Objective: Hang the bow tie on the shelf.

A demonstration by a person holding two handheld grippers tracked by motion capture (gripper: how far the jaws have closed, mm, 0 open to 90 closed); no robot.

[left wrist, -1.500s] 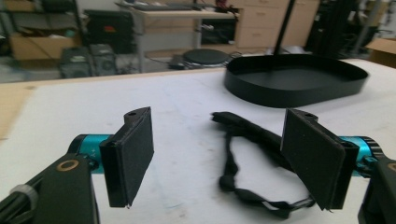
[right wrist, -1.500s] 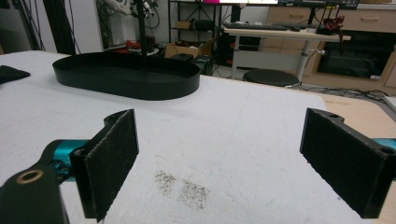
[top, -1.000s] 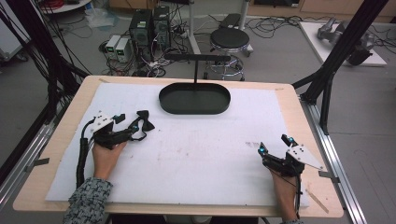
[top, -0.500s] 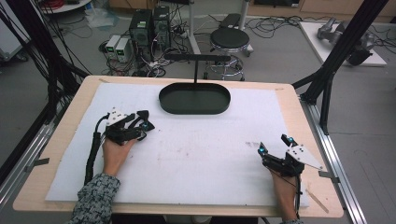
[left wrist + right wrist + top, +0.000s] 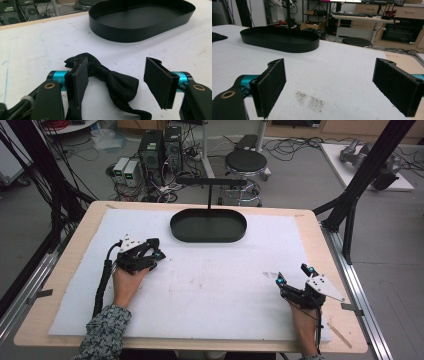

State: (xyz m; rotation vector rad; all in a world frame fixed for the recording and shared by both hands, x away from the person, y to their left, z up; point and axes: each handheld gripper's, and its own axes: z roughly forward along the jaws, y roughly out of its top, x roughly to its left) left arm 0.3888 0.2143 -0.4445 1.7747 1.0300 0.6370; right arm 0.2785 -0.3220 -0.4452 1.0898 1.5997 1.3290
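Left gripper (image 5: 156,254) has moved forward and right over the last second, toward the black tray (image 5: 208,238); right gripper (image 5: 293,276) unchanged, jaws wide. Left gripper view: jaws wide, empty, straddling a black bow tie (image 5: 110,82) on the white mat (image 5: 30,55). Likely grasp imminent. Right gripper view: nothing between jaws.

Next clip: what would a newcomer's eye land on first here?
Probably the black oval tray at the far middle of the white mat, with a thin post rising from it. Next, the black bow tie lying on the mat between the open jaws of the left gripper, on the mat's left side. The right gripper rests open at the near right, close to a patch of dark specks.
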